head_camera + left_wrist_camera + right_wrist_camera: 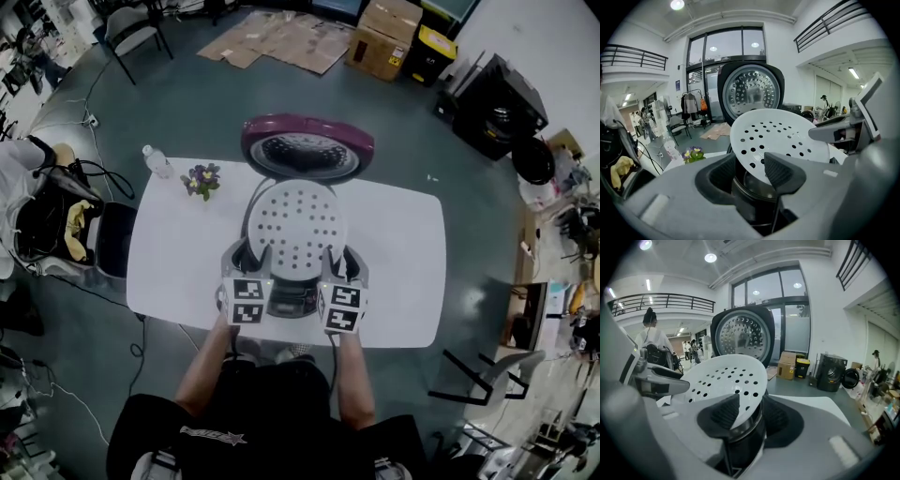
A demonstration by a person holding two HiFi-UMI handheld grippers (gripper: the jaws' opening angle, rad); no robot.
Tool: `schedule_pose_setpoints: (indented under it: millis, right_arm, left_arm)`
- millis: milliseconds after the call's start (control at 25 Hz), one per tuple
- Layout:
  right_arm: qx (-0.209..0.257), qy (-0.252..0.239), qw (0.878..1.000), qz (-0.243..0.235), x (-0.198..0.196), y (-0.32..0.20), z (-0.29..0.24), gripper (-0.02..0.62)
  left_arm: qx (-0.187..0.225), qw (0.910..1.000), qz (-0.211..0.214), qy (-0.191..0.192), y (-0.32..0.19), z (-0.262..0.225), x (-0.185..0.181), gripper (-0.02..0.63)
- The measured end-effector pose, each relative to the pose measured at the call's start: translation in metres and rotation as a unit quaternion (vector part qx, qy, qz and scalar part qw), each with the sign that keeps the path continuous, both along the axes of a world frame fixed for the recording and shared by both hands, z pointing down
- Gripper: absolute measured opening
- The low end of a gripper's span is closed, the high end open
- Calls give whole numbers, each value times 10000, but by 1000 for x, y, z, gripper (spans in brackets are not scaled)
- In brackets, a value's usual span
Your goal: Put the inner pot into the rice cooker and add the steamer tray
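A big open lab hall: mezzanine railings [661,298], cardboard boxes [384,37], loose floor cables [56,394], tall glass doors [726,47].

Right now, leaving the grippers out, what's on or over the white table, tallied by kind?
Rice cooker: 1
Steamer tray: 1
Water bottle: 1
Flower bunch: 1
Total: 4

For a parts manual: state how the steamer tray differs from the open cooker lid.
The steamer tray is white with holes; the lid is maroon, silvery and dimpled inside. The tray is gripped by the left tongs and right tongs; the lid stands open, untouched. Both are round.
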State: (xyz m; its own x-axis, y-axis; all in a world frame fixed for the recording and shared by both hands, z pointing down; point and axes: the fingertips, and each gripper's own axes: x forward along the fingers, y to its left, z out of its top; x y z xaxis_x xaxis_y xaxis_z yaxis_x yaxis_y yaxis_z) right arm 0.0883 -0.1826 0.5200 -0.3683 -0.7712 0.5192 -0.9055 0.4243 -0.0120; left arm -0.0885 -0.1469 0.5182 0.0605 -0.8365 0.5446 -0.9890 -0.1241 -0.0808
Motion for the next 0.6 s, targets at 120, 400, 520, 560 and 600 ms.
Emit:
schedule_pose_setpoints:
  millis: [120,400,520,560,600]
  right_arm:
    - [-130,97,9999,-5,-3,-2,8,150]
    - [-420,275,9987,-14,-3,-4,24,156]
    - [-513,322,9982,-21,-3,-4,29,156]
    - [-546,337,9979,-23,-3,-3,31,156]
    - [-581,348,9977,-24,-3,-3,34,156]
  left_arm:
    - [-164,9999,-18,-28,-1,9,-4,201]
    - [-446,9990,21,-89,-3,23,-3,204]
    - [-558,9984,24,-119,-2,29,-2,206]
    - [-598,9981,25,-126,-2,32,-2,206]
    - [-640,9979,29,-126,-1,34,-2,207]
